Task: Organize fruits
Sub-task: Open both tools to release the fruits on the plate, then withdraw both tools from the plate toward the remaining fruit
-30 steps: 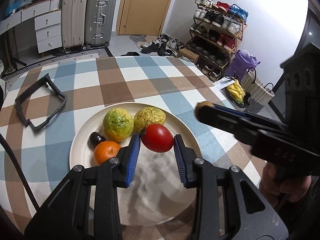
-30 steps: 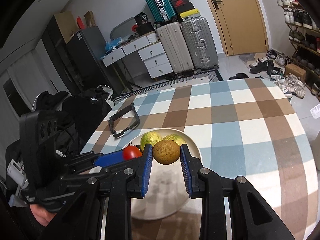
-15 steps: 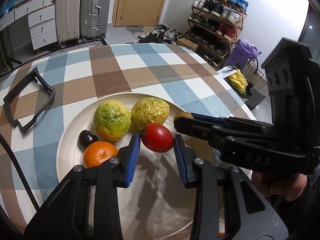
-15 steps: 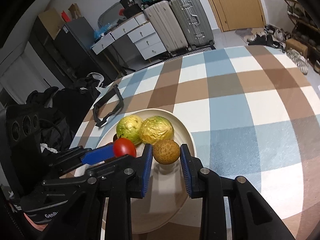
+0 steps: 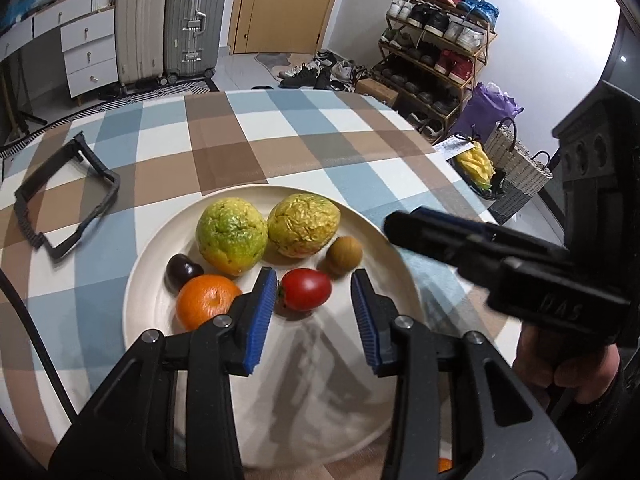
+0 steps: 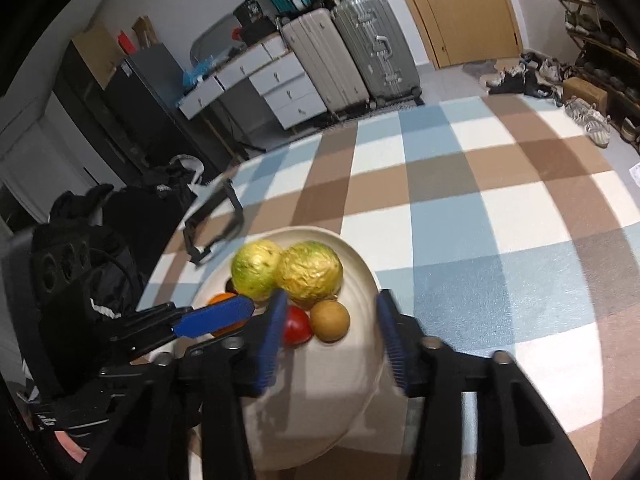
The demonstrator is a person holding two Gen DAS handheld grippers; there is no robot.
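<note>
On checked tablecloth (image 5: 248, 148), plate (image 5: 152, 280) w/ tomato (image 5: 306, 289), brown fruit (image 5: 344, 255) both released.

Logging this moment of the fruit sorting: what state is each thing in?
Left gripper: open, jaws just widened, tomato lies loose between them.
Right gripper: open, jaws just opened, brown fruit released.
Plate: holds six fruits.
Orange: resting on plate.
Door: closed.

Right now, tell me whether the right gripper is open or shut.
Open: the right gripper has just been opening, and the brown fruit sits free on the plate.
</note>
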